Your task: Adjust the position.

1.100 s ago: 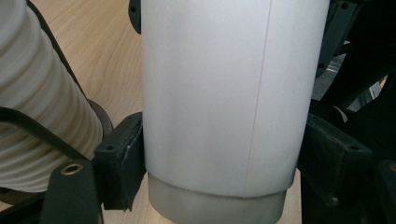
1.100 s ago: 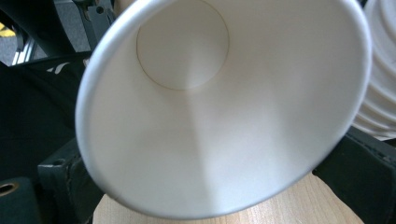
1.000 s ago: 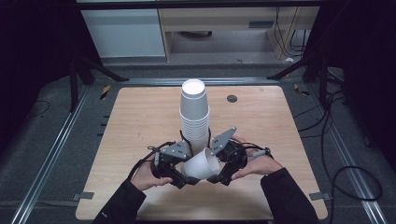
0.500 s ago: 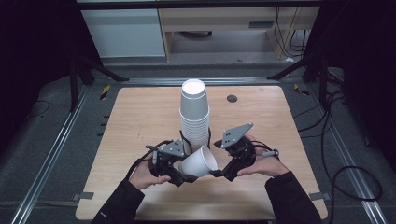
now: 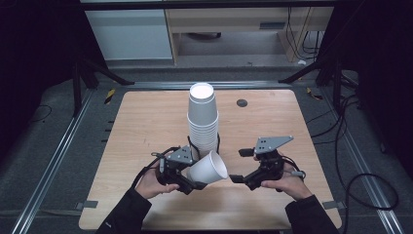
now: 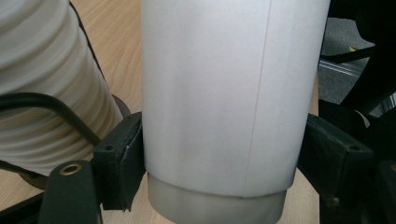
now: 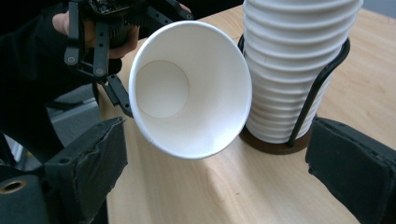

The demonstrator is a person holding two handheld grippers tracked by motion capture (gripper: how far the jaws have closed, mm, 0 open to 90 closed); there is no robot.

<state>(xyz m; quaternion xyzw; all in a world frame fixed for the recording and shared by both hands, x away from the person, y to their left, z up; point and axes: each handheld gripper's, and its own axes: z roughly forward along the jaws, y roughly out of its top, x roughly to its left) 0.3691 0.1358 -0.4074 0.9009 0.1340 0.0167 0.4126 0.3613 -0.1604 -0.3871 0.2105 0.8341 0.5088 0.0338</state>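
Observation:
A single white paper cup [image 5: 208, 168] lies tilted on its side above the table, mouth facing right. My left gripper [image 5: 193, 174] is shut on its lower body, and both pads [image 6: 121, 158] press the cup wall [image 6: 224, 93]. Just behind it a tall stack of white cups [image 5: 203, 117] stands in a black wire holder with a brown base [image 7: 275, 142]. My right gripper [image 5: 237, 165] is open a short way to the right of the cup mouth. Its jaws stand wide apart with nothing between them, and the cup's inside [image 7: 187, 88] faces them.
The wooden table [image 5: 146, 122] has a small dark round disc [image 5: 242, 103] at the back right. Metal rails [image 5: 63, 146] run along both sides of the table. White cabinets [image 5: 131, 34] stand behind it.
My right gripper has drawn away to the right from the cup's rim and now stands apart from it. The left gripper still holds the cup, whose mouth has turned further right.

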